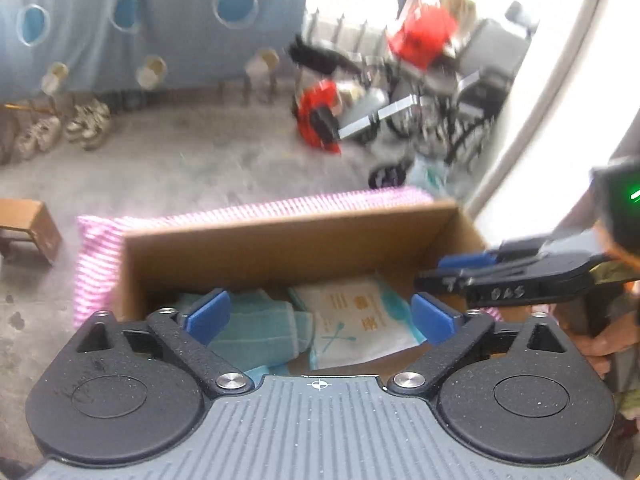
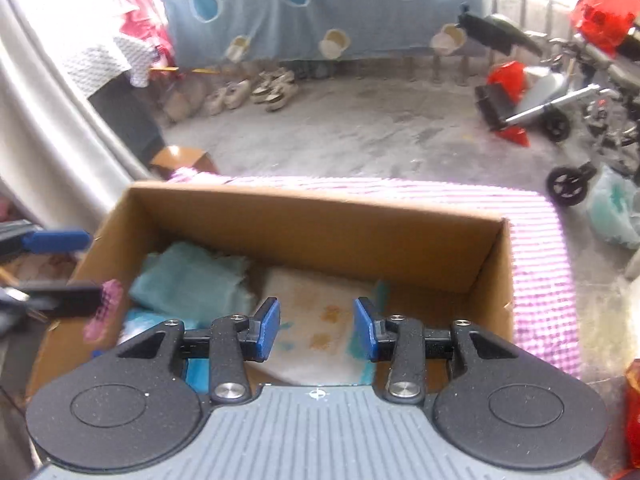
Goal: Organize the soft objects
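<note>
An open cardboard box (image 1: pixel 280 232) (image 2: pixel 320 200) holds a folded teal cloth (image 1: pixel 256 328) (image 2: pixel 192 280) and a white printed soft pack (image 1: pixel 360 320) (image 2: pixel 320 312). My left gripper (image 1: pixel 320 316) hangs above the box's near side. It is open wide, with nothing between its blue pads. My right gripper (image 2: pixel 317 328) is over the white pack, about half open and not pressing on anything. In the left wrist view it reaches in from the right over the box rim (image 1: pixel 460 276). The left gripper's fingers (image 2: pixel 56 241) show at the box's left edge in the right wrist view.
The box sits on a pink striped cloth (image 1: pixel 96 264) (image 2: pixel 540 260). A concrete floor lies beyond, with shoes (image 2: pixel 256 88) under a hanging blue sheet (image 1: pixel 160 20). A wheelchair (image 1: pixel 460 92) with red bags is at the right. A small wooden stool (image 1: pixel 28 224) stands at the left.
</note>
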Motion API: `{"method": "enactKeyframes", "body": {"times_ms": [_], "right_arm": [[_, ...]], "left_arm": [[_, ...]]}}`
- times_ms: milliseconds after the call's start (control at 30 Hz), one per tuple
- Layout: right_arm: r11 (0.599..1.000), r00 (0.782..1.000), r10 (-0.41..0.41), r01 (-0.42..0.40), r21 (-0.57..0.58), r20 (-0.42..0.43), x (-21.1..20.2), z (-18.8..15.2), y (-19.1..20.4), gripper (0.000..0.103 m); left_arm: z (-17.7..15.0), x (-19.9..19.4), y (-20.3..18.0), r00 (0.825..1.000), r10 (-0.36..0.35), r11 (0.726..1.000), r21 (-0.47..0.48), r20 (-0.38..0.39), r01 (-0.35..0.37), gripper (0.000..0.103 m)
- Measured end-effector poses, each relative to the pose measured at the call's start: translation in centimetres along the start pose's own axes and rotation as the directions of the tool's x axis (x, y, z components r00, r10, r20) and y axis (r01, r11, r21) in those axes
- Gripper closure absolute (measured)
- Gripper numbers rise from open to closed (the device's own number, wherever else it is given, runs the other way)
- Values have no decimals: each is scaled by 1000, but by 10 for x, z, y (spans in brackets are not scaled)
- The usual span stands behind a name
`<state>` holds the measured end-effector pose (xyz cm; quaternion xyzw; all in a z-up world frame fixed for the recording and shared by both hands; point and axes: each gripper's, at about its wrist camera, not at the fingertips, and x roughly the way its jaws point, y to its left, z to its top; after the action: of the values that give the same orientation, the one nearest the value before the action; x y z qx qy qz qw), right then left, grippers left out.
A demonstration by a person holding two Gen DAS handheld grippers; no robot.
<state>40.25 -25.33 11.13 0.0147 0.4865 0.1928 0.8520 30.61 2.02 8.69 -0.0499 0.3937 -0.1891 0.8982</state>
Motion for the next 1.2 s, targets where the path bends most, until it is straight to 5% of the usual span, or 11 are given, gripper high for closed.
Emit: {"method": "enactKeyframes", "body": {"times_ms": [200,500,700,800,1000,1200], "right_arm": [[995,971,100,-94,38,-215,44,-5,11,59],[997,927,57,-32,75,-370,109,-17,21,59],[999,943,11,8,54,-333,111,-11,20,59],[998,952,9,9,58,-306,109,-11,16,59],[993,969,61,-33,117,-240,76,-17,8,58],[973,984,173,-166,159,-32,-30,-44,9,57]], "left_arm": [[-25,-80,24,996,-10,990,-137,94,23,1],[-107,-149,79,989,53,931,-364,137,1,1],[-171,-146,109,993,55,853,-522,106,8,1],[-190,-139,115,996,62,840,-542,63,-18,1],[-205,-123,106,999,41,879,-475,-3,-37,1],[-217,-115,78,999,37,931,-363,-22,-43,1]]}}
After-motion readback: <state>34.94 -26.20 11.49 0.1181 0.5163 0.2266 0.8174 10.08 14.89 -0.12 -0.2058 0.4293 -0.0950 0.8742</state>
